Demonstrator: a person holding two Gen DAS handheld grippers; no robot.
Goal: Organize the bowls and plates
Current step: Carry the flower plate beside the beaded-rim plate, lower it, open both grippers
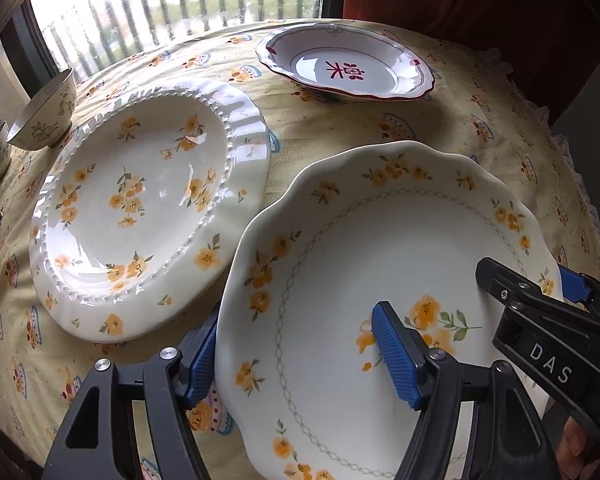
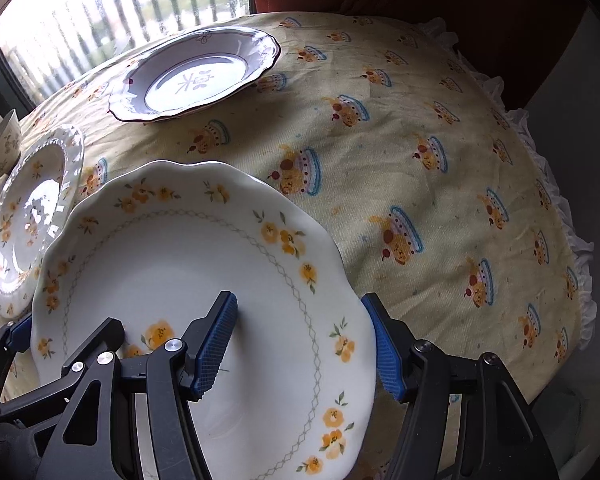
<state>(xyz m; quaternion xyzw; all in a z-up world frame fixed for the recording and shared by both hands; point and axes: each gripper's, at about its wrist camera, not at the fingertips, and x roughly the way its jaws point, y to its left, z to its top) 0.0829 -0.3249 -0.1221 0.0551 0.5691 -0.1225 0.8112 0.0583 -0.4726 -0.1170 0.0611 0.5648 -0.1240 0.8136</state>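
I am holding the white scalloped ceramic plate with yellow flowers (image 1: 340, 280) between both grippers, left gripper (image 1: 300, 360) and right gripper (image 2: 304, 344) each clamped across opposite rims, the beaded-rim floral plate (image 1: 148, 208) lying ahead-left.

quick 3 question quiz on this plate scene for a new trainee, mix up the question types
1. How many plates show in the left wrist view?
2. True or false: the red-rimmed plate touches the ribbed flower plate.
3. The left gripper and the right gripper each have one finger inside and one outside the rim of which plate?
A. red-rimmed plate
B. ribbed flower plate
C. scalloped flower plate

Key: 1. three; 2. false, bare tablecloth lies between them; 3. C
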